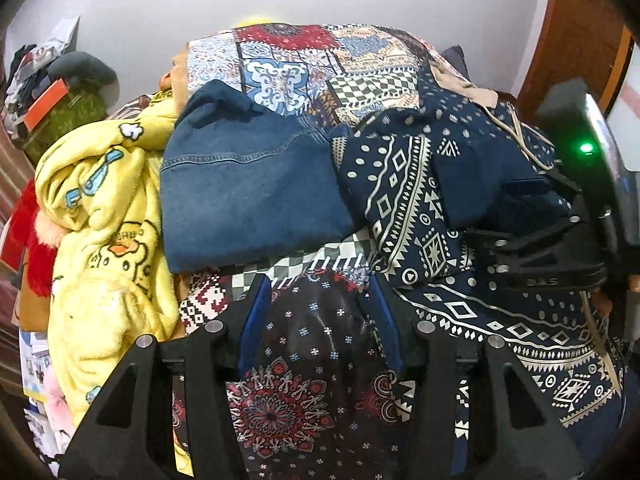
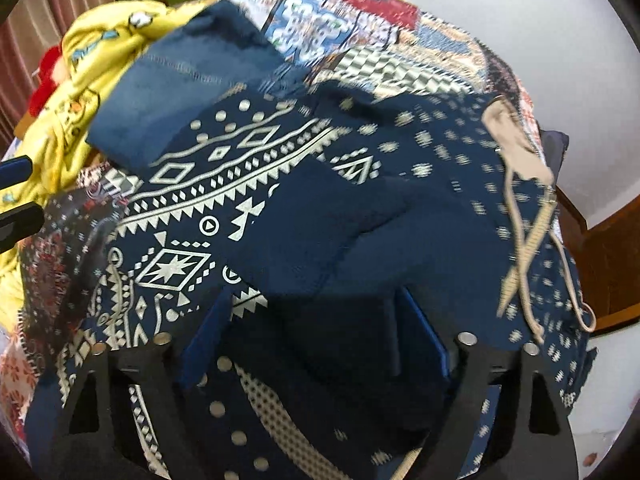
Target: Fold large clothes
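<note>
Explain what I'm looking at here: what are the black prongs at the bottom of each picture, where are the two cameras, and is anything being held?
A person holds a two-finger gripper in each hand; each picture comes from a fisheye camera on one gripper, looking along its fingers. The left gripper hovers over a patchwork bedspread, its jaws apart with only the spread between them. The right gripper is over a navy patterned garment, jaws apart around a fold; whether they pinch it, I cannot tell. Folded jeans and a yellow fleece lie alongside.
</note>
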Demonstrator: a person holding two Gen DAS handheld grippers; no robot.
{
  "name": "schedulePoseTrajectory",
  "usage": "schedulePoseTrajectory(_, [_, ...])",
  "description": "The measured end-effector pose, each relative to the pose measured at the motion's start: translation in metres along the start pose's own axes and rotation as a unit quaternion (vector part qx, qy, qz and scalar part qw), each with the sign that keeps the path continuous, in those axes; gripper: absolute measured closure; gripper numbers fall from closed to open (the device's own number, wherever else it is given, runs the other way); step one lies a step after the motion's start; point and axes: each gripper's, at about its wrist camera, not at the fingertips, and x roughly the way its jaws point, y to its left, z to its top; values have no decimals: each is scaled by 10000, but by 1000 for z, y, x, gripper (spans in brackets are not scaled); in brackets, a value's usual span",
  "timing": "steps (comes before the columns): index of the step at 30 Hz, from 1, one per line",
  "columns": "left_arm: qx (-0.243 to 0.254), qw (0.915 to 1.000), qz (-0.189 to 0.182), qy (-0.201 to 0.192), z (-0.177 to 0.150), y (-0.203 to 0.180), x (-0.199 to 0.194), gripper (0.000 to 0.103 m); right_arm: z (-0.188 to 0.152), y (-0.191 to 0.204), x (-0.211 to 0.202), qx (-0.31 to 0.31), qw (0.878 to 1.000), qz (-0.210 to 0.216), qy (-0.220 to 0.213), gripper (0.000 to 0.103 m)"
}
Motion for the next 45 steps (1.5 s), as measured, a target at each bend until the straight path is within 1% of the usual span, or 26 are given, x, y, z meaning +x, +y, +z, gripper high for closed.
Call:
schedulePoseTrajectory(1, [2,10000,-16,12,0,-1,2,53,1,2,4,-54,10000,-23,58,27])
schedulePoseTrajectory(2, [-8,10000,-39,29,0,-1,5,53,1,4,6,-104,9999,-53,68,32])
schedulePoseTrajectory(4, [-42,9999,-94,75,0,-3,10,53,1,7,7,-177,9998,-95,7,35])
schedulePoseTrajectory(6, [-76,9998,-116,107,2,-5,15,53,0,8,5,-219,9997,-107,-71,50])
schedulePoseTrajectory(7, [-85,9998,-123,116,3,-6,17,53,0,8,4,-234,9996,-151,-89,55])
schedulePoseTrajectory(8, [-92,9998,-134,121,4,-7,19,53,-1,8,2,-268,9993,-226,-108,66])
schedulePoseTrajectory(9, [-96,9998,-149,121,5,-9,20,53,1,9,4,-314,9991,-280,-107,71])
schedulePoseTrajectory(10, [-97,9998,-160,117,6,-11,21,53,0,9,3,-352,9989,-303,-102,74])
schedulePoseTrajectory(12, [-75,9998,-179,92,9,-16,21,53,0,6,0,-357,9987,-349,-132,86])
schedulePoseTrajectory(13, [-51,9998,-179,75,10,-18,20,53,-1,4,-2,-331,9988,-341,-141,89])
schedulePoseTrajectory(15, [20,9999,-156,23,12,-23,17,53,-1,-4,-6,-198,9994,-207,-170,90])
schedulePoseTrajectory(19, [166,9998,-115,-66,16,-33,10,53,-1,-20,-25,81,9990,-46,-432,91])
schedulePoseTrajectory(23, [364,9993,19,-127,22,-45,5,53,-2,-35,-47,223,9973,-127,-691,91])
schedulePoseTrajectory(26, [409,9990,-12,-189,25,-51,1,53,-5,-49,-63,399,9954,-138,-856,91])
schedulePoseTrajectory(27, [417,9989,-23,-214,26,-54,-2,52,-4,-56,-68,474,9944,-148,-929,91])
schedulePoseTrajectory(29, [447,9987,-18,-261,28,-59,-5,47,-9,-67,-79,601,9926,-140,-1048,91])
schedulePoseTrajectory(32, [507,9981,16,-346,32,-68,-10,44,-17,-84,-94,790,9898,-151,-1174,91])
schedulePoseTrajectory(34, [507,9981,24,-353,35,-71,-9,42,-22,-93,-101,878,9885,-159,-1224,91])
schedulePoseTrajectory(38, [405,9988,21,-283,39,-77,-4,41,-37,-111,-106,1042,9868,-219,-1222,91])
schedulePoseTrajectory(41, [461,9986,28,-243,39,-84,1,41,-50,-125,-105,1184,9857,-247,-1172,91])
schedulePoseTrajectory(43, [522,9985,46,-183,39,-87,7,40,-61,-137,-104,1357,9838,-274,-1142,91])
schedulePoseTrajectory(45, [548,9984,78,-66,38,-90,15,38,-72,-150,-103,1585,9808,-212,-1113,91])
